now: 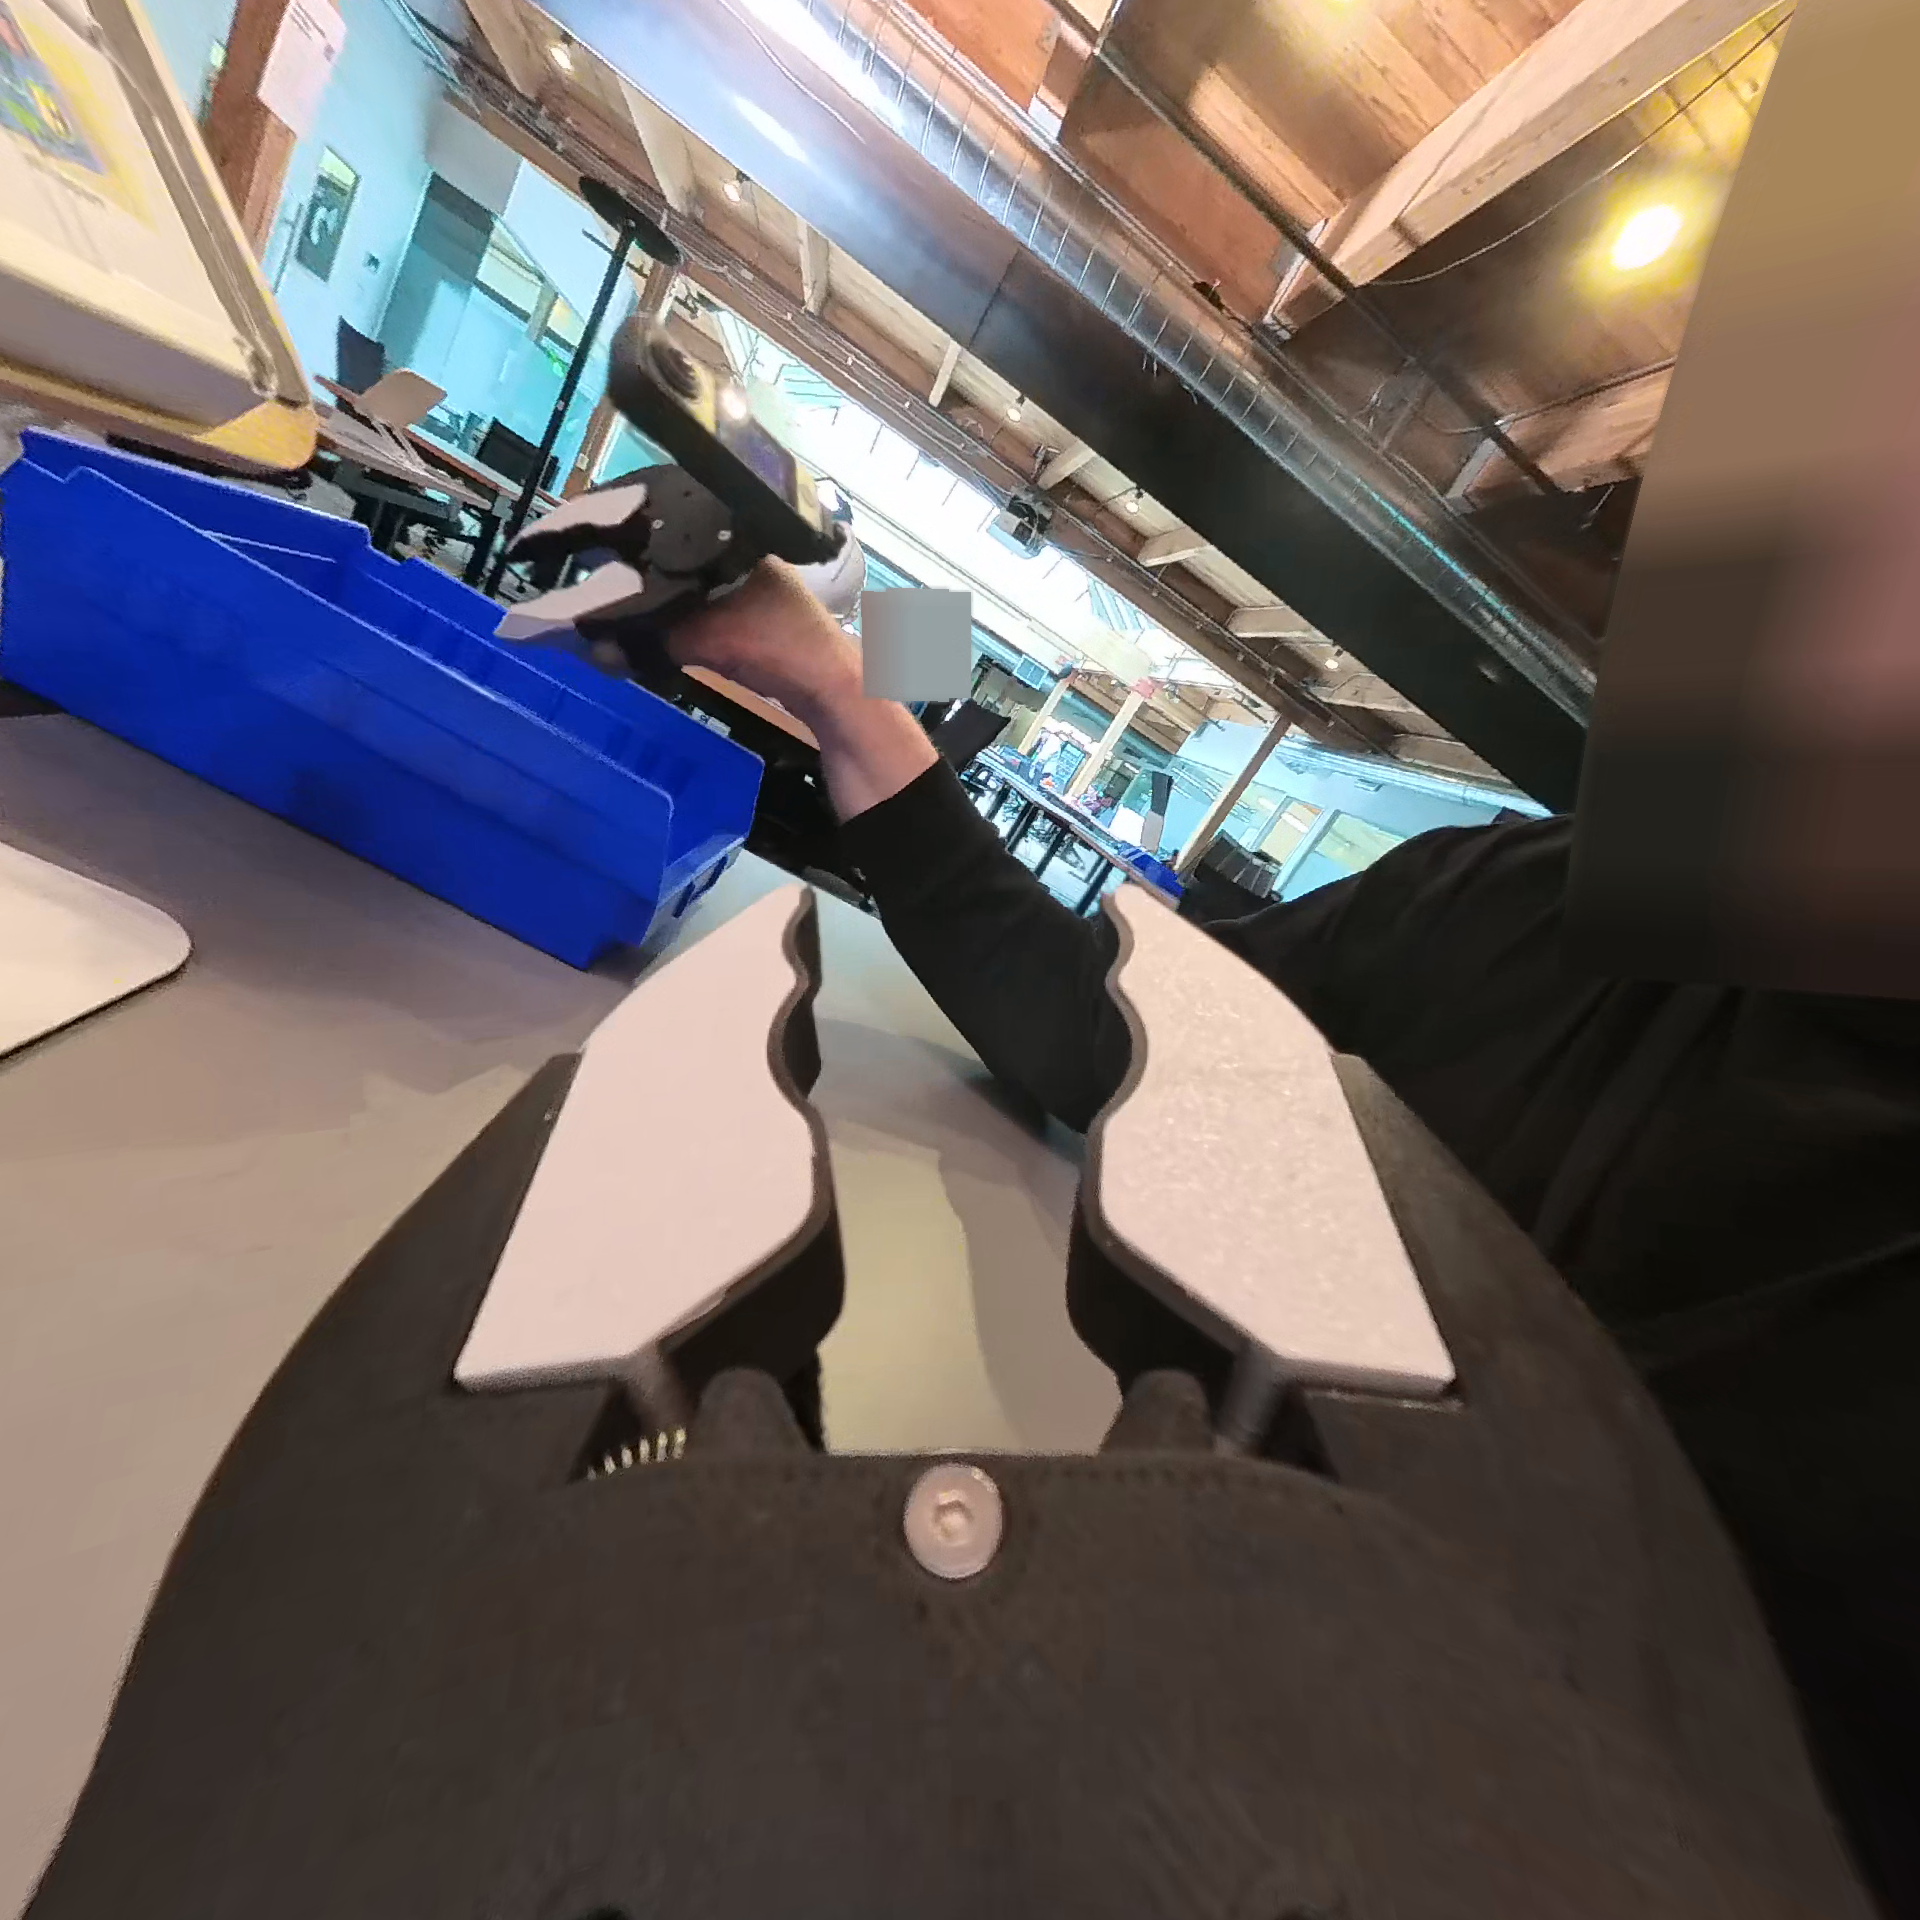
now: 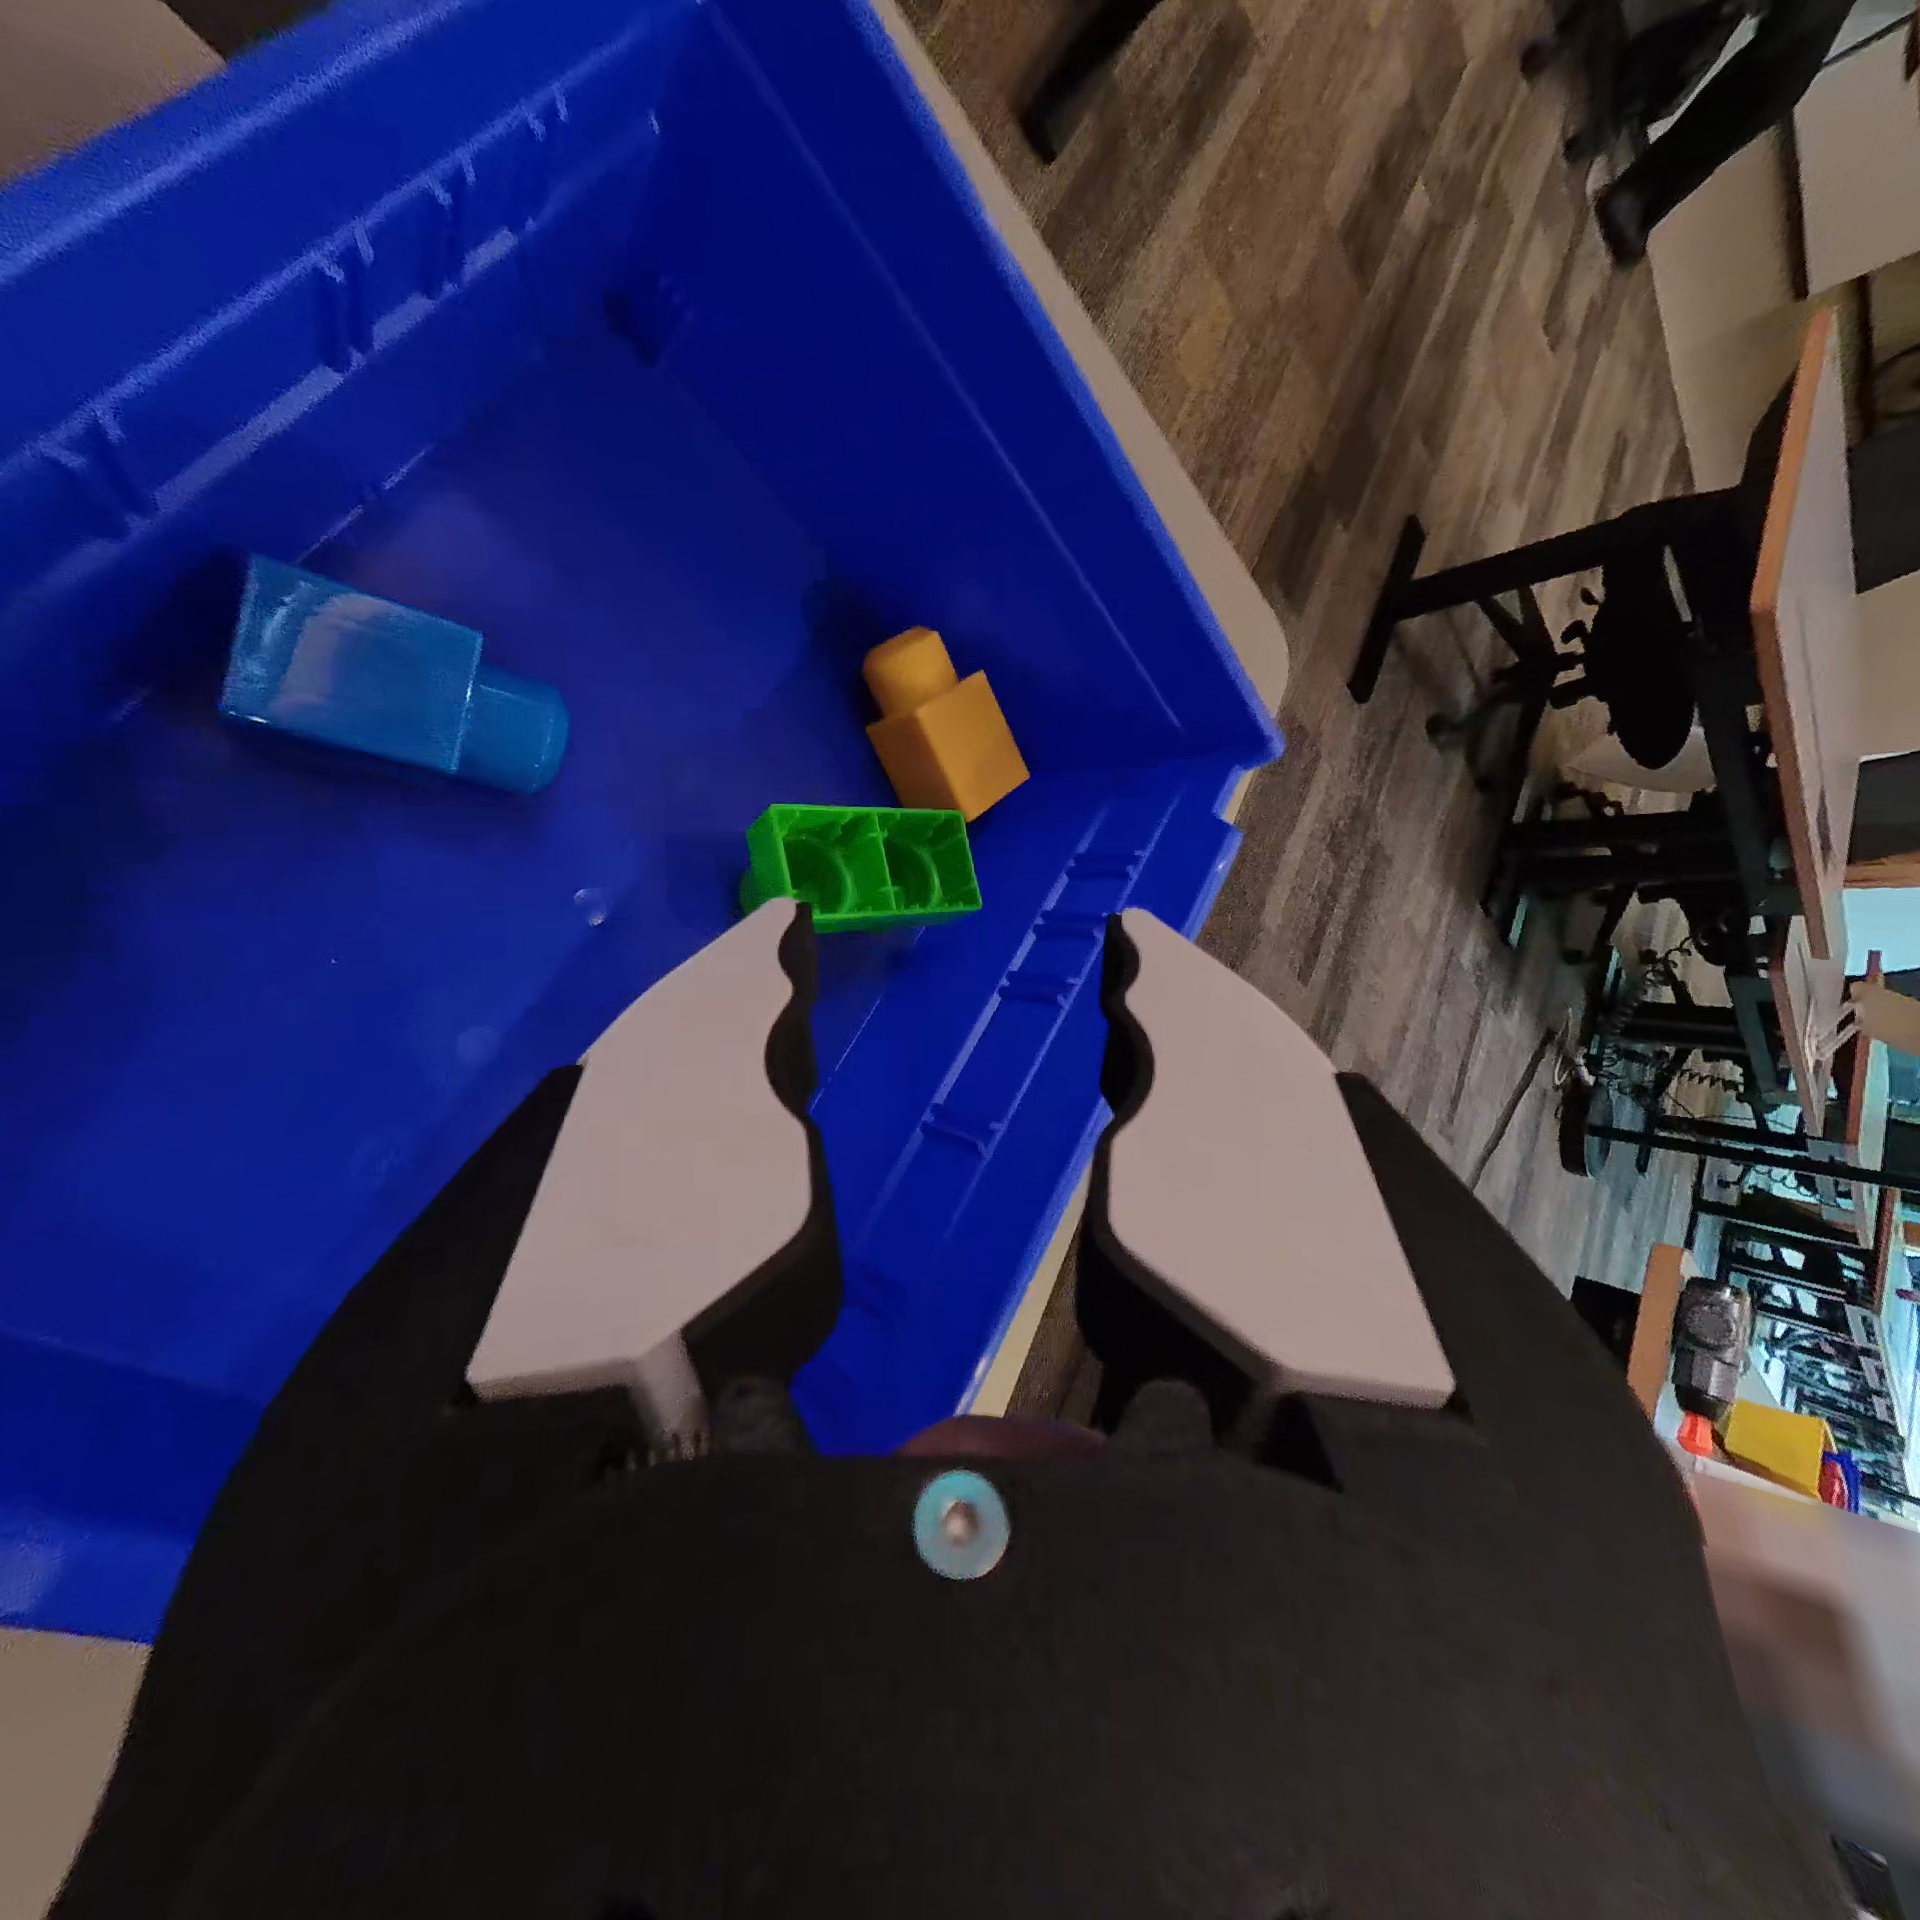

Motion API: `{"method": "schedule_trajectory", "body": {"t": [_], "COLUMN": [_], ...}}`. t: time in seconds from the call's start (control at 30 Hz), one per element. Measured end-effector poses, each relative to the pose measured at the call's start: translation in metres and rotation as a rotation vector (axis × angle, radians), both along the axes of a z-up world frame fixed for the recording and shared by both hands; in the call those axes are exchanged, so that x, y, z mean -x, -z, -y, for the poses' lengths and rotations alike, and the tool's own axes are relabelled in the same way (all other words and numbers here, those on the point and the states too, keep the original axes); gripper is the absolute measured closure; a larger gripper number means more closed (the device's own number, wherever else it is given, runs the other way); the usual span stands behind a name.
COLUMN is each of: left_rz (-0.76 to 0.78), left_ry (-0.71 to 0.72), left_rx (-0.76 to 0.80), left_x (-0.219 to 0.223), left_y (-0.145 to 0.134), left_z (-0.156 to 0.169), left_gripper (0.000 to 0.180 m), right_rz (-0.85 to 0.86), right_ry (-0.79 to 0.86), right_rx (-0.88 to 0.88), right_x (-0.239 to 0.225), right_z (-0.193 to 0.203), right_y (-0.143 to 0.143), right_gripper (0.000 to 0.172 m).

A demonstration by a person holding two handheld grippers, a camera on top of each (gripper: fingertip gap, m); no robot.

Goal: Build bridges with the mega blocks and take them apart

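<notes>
Green plastic two-stud block (image 2: 868,868) lying overturned, hollow underside up, on the floor of the deep blue plastic bin (image 2: 416,312), close to the bin's near corner. Touching its far edge lies an orange single-stud plastic block (image 2: 945,732) on its side; a translucent light-blue single-stud block (image 2: 364,675), also on its side, rests well apart toward the bin's other end.

Right gripper (image 2: 956,920) poised above the bin's near wall, pointing steeply down into it. Its grey-faced fingers (image 2: 686,1122) stand wide apart with nothing between them; the left fingertip overlaps the green block's corner in the picture, but neither pad presses on the block. Beyond the bin's rim appear a wood-patterned floor (image 2: 1351,364) and dark chairs.

Left gripper (image 1: 961,909), seen from its own camera, held low over the grey tabletop (image 1: 260,1143) and angled slightly upward, fingers (image 1: 1247,1143) likewise spread and bare, only tabletop showing in the gap.

From this low view the right gripper (image 1: 566,577) appears farther off, raised over the blue bin's (image 1: 364,707) rim with its fingers parted and tilted downward. The person's right hand (image 1: 758,634) grips its handle, wrist bent, and the forearm in a black sleeve (image 1: 997,935) slopes down to an elbow near the tabletop. A pale rounded board (image 1: 73,956) lies on the tabletop at left.
</notes>
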State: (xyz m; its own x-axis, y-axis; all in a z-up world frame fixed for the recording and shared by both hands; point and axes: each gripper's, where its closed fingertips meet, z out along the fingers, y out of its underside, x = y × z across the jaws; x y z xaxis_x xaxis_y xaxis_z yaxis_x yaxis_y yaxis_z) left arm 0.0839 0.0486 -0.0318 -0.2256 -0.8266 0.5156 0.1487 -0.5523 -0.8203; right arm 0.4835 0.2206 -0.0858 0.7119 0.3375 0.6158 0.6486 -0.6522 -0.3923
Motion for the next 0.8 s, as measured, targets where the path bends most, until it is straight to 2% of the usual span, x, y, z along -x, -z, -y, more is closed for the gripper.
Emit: {"method": "schedule_trajectory", "body": {"t": [0.2,0.33,0.4,0.5,0.63,0.77,0.8], "left_rz": [-0.068,-0.217,-0.321,-0.512,-0.836,-1.022,-1.065], "left_ry": [-0.131,-0.405,-0.559,-0.8,-1.033,-1.092,-1.11], "left_rx": [-0.113,-0.282,-0.305,-0.244,-0.046,0.075,0.084], "left_x": [0.022,0.079,0.117,0.178,0.241,0.254,0.257], "left_y": [-0.015,-0.031,-0.03,-0.013,0.039,0.08,0.086], "left_z": [-0.013,-0.043,-0.064,-0.097,-0.128,-0.142,-0.145], "left_gripper": [0.12,0.118,0.118,0.118,0.115,0.094,0.094], "right_rz": [0.002,0.001,0.006,0.006,0.011,0.014,0.018], "right_ry": [-0.079,-0.144,-0.164,-0.189,-0.213,-0.234,-0.242], "right_rx": [-0.128,-0.181,-0.203,-0.222,-0.239,-0.226,-0.223], "right_x": [0.027,0.05,0.058,0.069,0.078,0.087,0.09], "right_z": [0.003,0.008,0.011,0.015,0.016,0.015,0.015], "right_y": [-0.041,-0.062,-0.07,-0.079,-0.084,-0.081,-0.08], "right_gripper": [0.13,0.135,0.137,0.137,0.139,0.139,0.139]}}
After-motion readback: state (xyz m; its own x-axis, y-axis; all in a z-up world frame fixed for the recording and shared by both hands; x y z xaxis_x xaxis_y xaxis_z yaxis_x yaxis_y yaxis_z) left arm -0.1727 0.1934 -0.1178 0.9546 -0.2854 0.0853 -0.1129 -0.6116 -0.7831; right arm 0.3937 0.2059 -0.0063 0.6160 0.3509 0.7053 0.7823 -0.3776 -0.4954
